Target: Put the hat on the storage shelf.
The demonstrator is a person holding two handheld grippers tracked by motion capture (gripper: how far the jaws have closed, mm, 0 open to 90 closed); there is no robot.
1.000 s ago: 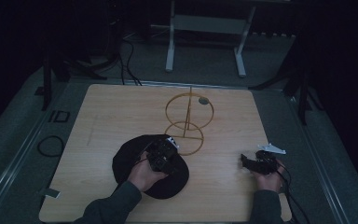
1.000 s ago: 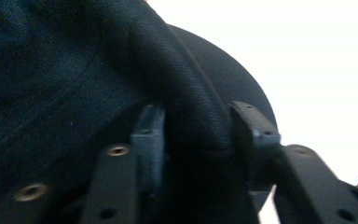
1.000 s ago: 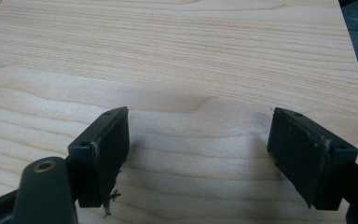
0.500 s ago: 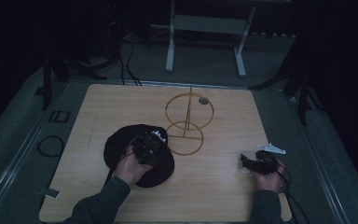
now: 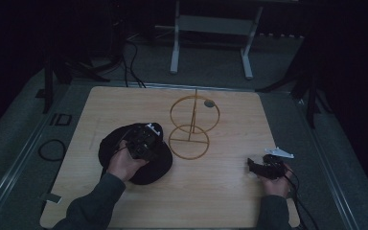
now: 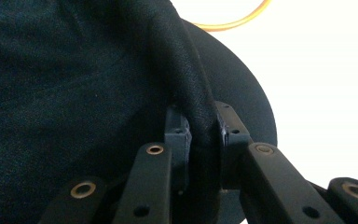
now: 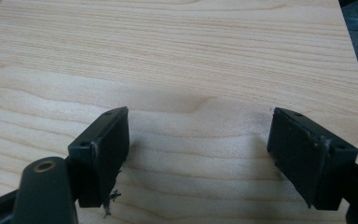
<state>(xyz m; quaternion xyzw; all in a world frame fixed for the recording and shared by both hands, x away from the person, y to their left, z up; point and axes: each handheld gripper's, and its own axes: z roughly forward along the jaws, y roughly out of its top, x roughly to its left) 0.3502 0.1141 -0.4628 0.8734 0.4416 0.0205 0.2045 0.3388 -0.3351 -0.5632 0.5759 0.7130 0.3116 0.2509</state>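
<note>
On the table (image 5: pixel 220 191), your black cap (image 5: pixel 124 143) sits left of the gold wire stand (image 5: pixel 191 124), just beside its bottom ring. It lies flat. Its long way runs from near-left to far-right, and its brim (image 6: pixel 242 93) points toward the stand. Your left gripper (image 6: pixel 204 140) has just closed its jaws and pinches a fold of the cap. Your right gripper (image 7: pixel 198 154) rests near the right edge with jaws wide apart, holding nothing.
</note>
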